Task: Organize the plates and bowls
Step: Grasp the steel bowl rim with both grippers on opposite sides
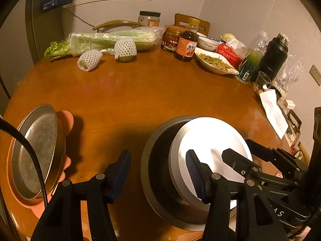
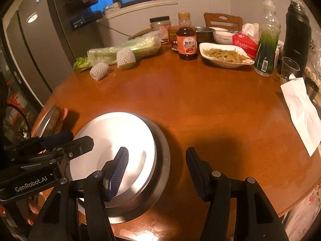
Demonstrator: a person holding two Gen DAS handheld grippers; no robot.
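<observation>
A bright steel bowl (image 1: 210, 138) sits nested in a wider dark metal bowl (image 1: 156, 172) at the near side of the round wooden table (image 1: 140, 92). My left gripper (image 1: 158, 174) stands open astride the stack's left rim, one finger inside and one outside, pads not pressing. My right gripper (image 2: 157, 170) is open astride the right rim of the same stack (image 2: 120, 136). Each gripper also shows in the other's view: the right gripper (image 1: 247, 152) and the left gripper (image 2: 80, 138). At the far left a steel plate (image 1: 34, 152) lies on a pink plate (image 1: 67, 120).
Along the table's back stand bagged celery (image 1: 112, 40), two net-wrapped fruits (image 1: 125, 49), a sauce bottle (image 1: 185, 46), a dish of green vegetables (image 1: 214, 62), a green bottle (image 1: 251, 60) and a black flask (image 1: 272, 58). A paper napkin (image 2: 301, 112) lies at the right edge.
</observation>
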